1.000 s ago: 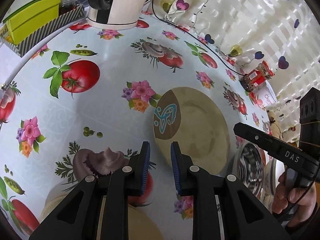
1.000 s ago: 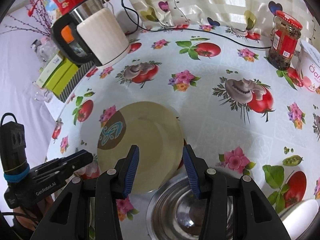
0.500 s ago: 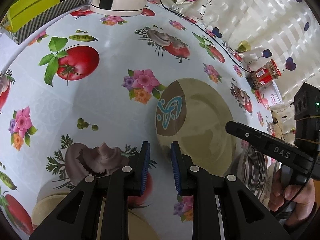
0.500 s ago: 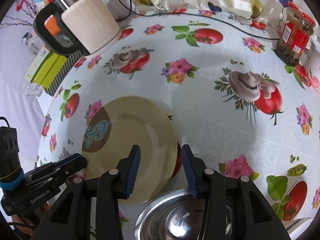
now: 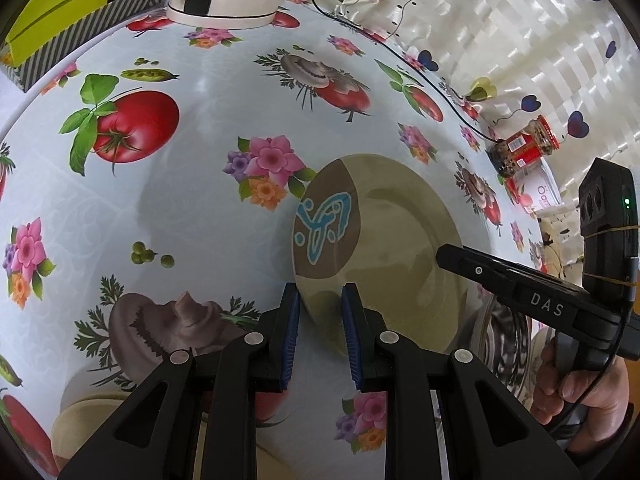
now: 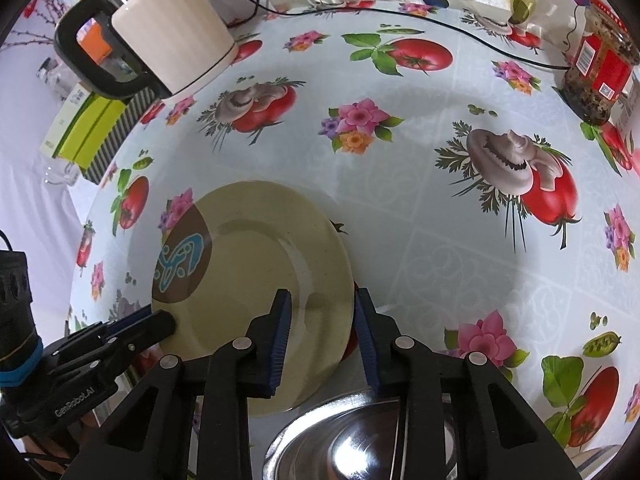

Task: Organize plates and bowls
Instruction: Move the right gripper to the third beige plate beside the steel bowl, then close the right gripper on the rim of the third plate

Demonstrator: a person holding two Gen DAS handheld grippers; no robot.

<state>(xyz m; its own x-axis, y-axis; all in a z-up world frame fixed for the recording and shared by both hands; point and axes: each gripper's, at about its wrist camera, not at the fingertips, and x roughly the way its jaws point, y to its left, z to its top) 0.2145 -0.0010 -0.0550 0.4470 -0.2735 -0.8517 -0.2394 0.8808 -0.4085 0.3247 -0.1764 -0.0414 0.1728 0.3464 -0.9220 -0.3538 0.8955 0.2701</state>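
Observation:
A beige plate [image 5: 396, 248] with a brown patch and a blue motif lies flat on the tablecloth; it also shows in the right wrist view [image 6: 256, 288]. My left gripper [image 5: 320, 312] is open, its jaws on either side of the plate's near rim. My right gripper [image 6: 322, 320] is open, with the plate's right rim between its fingers. A steel bowl [image 6: 360, 436] sits just below the right gripper and shows in the left wrist view [image 5: 504, 336]. Another beige dish [image 5: 88, 424] lies under the left gripper.
A cream kettle [image 6: 168, 36] and a striped box with a green pack [image 6: 92, 128] stand at the back left. A red-labelled jar [image 6: 596, 72] and a white tub [image 5: 544, 192] stand at the right. A black cable [image 6: 440, 24] runs along the curtain.
Both grippers have moved in toward the beige plate and now straddle its rim from opposite sides. The plate has not moved. Both stay open.

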